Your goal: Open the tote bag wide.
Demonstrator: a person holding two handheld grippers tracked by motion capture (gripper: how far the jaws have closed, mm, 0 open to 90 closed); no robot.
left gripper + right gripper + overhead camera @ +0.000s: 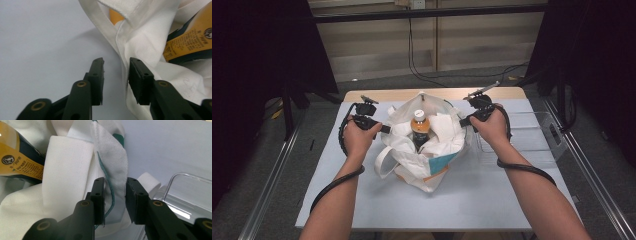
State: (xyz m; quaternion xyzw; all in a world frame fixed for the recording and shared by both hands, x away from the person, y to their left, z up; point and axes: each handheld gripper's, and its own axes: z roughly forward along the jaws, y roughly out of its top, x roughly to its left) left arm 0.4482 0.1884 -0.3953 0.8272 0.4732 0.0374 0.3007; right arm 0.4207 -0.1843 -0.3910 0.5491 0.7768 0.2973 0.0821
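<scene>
High view shows a white bag [422, 150] in the middle of the worktop [362, 200], with a bottle [420, 127] standing upright inside it. Left tongs [384, 128] sit at the bag's left rim and right tongs [463, 122] at its right rim, so the bag lies between them. Left gripper view has the jaws parted, the bag's edge [122, 62] running into the gap between them. Right gripper view has the jaws parted around a fold of the rim [112, 170], not pressed shut. A clear tray [532, 137] lies just right of the bag.
</scene>
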